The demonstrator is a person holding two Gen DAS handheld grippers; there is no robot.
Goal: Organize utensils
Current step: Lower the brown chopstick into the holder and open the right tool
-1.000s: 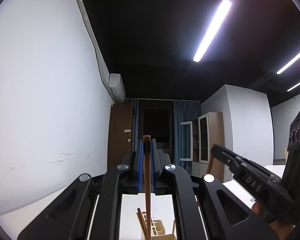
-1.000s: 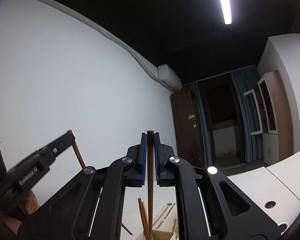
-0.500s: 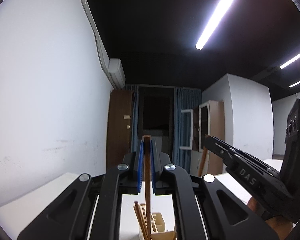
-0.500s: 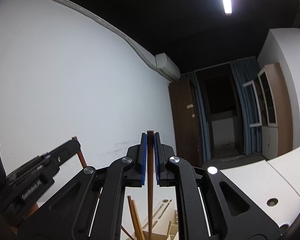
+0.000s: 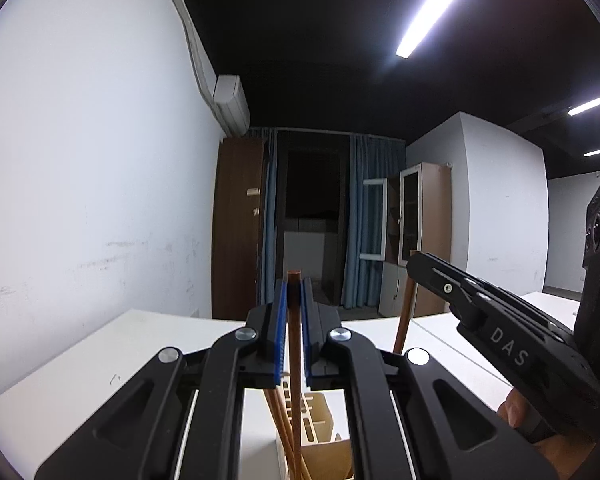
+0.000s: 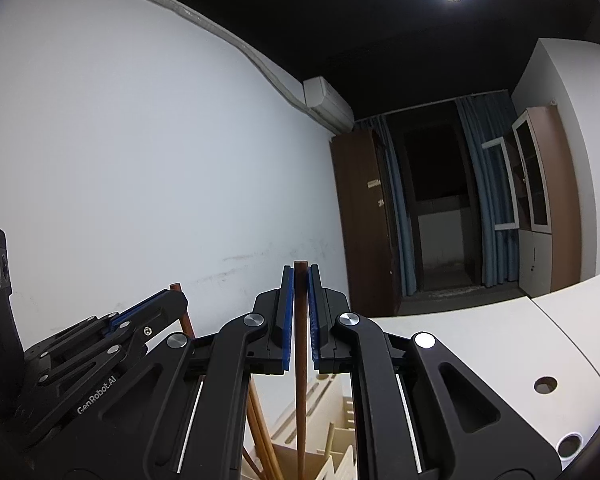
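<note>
My left gripper (image 5: 294, 286) is shut on a brown wooden chopstick (image 5: 295, 368) that stands upright between its blue pads. Its lower end reaches into a beige wooden utensil holder (image 5: 320, 420) that holds other chopsticks (image 5: 278, 420). My right gripper (image 6: 299, 276) is shut on a second brown chopstick (image 6: 300, 380), upright over the same holder (image 6: 340, 420). The right gripper also shows at the right of the left wrist view (image 5: 416, 260), the left gripper at the left of the right wrist view (image 6: 178, 294).
The holder stands on a white table (image 5: 100, 368) next to a white wall (image 5: 80, 160). The table has round cable holes (image 6: 545, 385) at the right. A brown cabinet (image 6: 364, 220), blue curtains and a dark doorway lie beyond.
Both grippers have tilted downward, so the table and the utensil holder show more. Each still grips its chopstick, now lower over the holder.
</note>
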